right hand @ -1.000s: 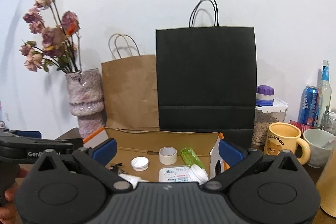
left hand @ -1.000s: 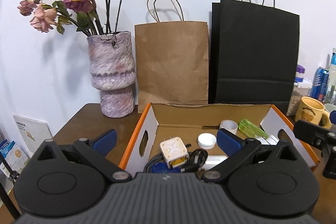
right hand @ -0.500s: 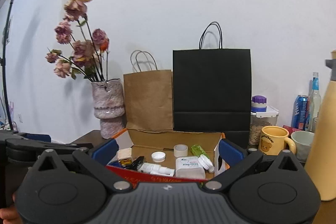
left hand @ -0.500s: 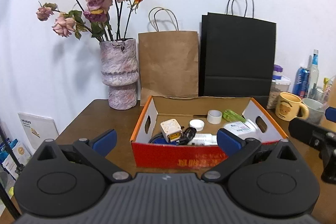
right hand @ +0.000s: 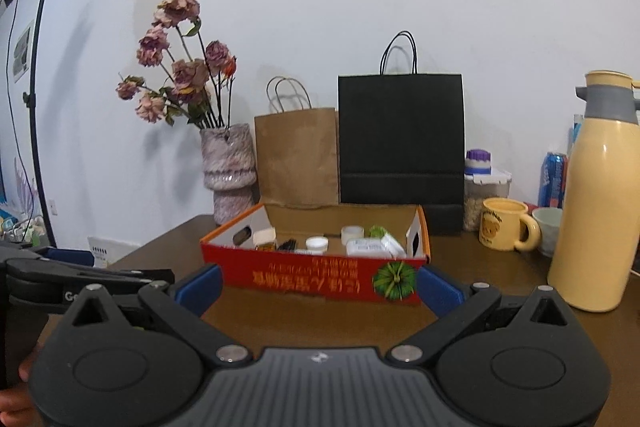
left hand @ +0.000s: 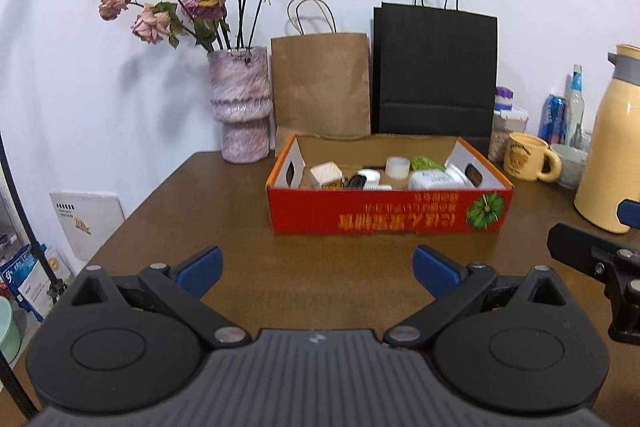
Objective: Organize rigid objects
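A red cardboard box [left hand: 384,219] [right hand: 320,277] sits on the brown table, holding several small items: a white cube charger [left hand: 327,175], a white cap [left hand: 369,175], a tape roll [left hand: 397,167], a green packet [left hand: 426,163] and a white container [left hand: 434,181]. My left gripper [left hand: 318,269] is open and empty, well in front of the box. My right gripper [right hand: 318,285] is open and empty too, just before the box's front wall. The left gripper's body [right hand: 80,281] shows at the left of the right wrist view.
Behind the box stand a vase of dried roses [left hand: 240,107], a brown paper bag [left hand: 320,83] and a black paper bag [left hand: 434,71]. At the right are a yellow mug [left hand: 528,157], a cream thermos [left hand: 612,143], cans and a jar. Bare table lies before the box.
Both grippers have pulled back and away from the box; a second ago they hovered over its contents, now its whole red front wall is in view. Both stayed open and empty.
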Demonstrator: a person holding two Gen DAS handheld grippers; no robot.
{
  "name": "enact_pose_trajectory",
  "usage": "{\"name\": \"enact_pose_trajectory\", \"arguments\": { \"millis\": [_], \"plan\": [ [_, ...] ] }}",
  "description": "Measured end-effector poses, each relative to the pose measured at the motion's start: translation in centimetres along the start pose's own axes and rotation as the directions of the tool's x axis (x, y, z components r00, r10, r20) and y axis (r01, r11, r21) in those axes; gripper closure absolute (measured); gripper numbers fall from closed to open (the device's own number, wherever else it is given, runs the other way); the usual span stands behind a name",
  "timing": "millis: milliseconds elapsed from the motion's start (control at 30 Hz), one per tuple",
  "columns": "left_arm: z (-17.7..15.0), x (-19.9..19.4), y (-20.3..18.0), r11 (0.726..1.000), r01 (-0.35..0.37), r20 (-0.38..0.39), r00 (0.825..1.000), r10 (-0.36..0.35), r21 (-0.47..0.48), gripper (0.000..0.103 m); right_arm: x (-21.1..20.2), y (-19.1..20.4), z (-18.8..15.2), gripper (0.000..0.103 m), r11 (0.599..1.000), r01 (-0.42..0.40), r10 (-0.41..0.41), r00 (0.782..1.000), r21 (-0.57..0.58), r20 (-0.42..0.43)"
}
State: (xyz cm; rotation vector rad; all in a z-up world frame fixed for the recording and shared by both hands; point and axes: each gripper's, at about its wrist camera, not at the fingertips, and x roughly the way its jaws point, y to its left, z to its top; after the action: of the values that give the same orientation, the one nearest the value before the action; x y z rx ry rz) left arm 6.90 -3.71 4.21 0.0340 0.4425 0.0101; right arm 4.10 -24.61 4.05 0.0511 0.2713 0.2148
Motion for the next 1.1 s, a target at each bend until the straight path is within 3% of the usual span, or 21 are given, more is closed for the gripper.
{"name": "enact_pose_trajectory", "arguments": {
  "millis": [1100],
  "plan": [
    [-1.4,-1.3,0.3,1.000,0.006,-0.039,0.999,-0.007,-0.001,0.000,-1.2,0.0,-1.0,0.000,1.000,0.012,-0.012,0.999,0.006,-0.038]
  ]
}}
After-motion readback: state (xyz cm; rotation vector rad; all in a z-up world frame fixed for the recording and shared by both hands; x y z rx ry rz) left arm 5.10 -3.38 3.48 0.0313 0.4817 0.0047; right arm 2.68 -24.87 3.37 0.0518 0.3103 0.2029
